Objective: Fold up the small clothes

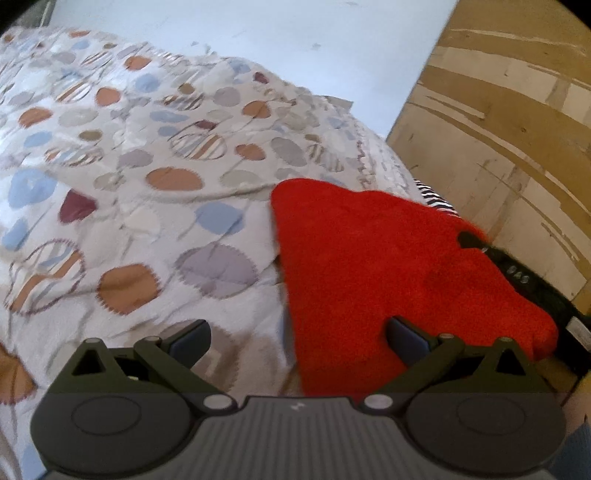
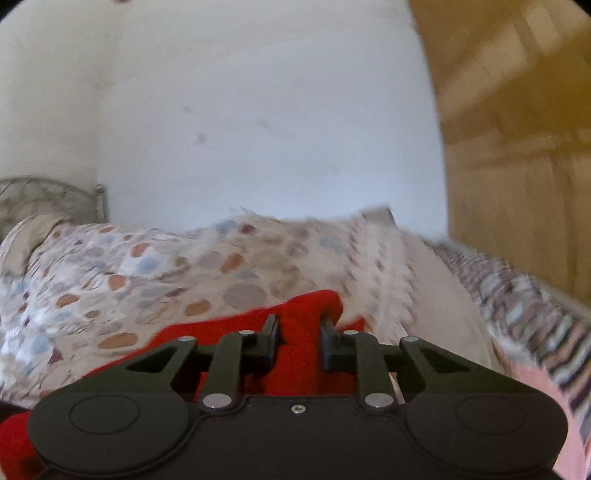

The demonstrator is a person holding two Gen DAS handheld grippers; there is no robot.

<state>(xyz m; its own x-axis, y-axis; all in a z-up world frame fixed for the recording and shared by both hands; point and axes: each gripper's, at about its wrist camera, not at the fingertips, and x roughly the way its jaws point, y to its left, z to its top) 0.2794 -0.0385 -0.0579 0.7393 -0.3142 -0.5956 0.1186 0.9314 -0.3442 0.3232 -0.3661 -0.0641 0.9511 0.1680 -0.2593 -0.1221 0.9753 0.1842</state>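
A red fleece garment (image 1: 388, 266) hangs above the patterned bedspread (image 1: 129, 177), lifted at its right side. My left gripper (image 1: 299, 338) is open and empty, its right finger against the garment's lower part. My right gripper (image 2: 298, 332) is shut on a bunched edge of the red garment (image 2: 295, 354) and holds it up over the bed. The right gripper's black body also shows in the left wrist view (image 1: 517, 273) behind the cloth.
The bedspread (image 2: 166, 273) covers the bed. A white wall (image 1: 277, 33) stands behind. A wooden wardrobe (image 1: 509, 122) rises on the right. A striped cloth (image 2: 535, 306) lies along the bed's right edge. A metal headboard (image 2: 48, 199) is at far left.
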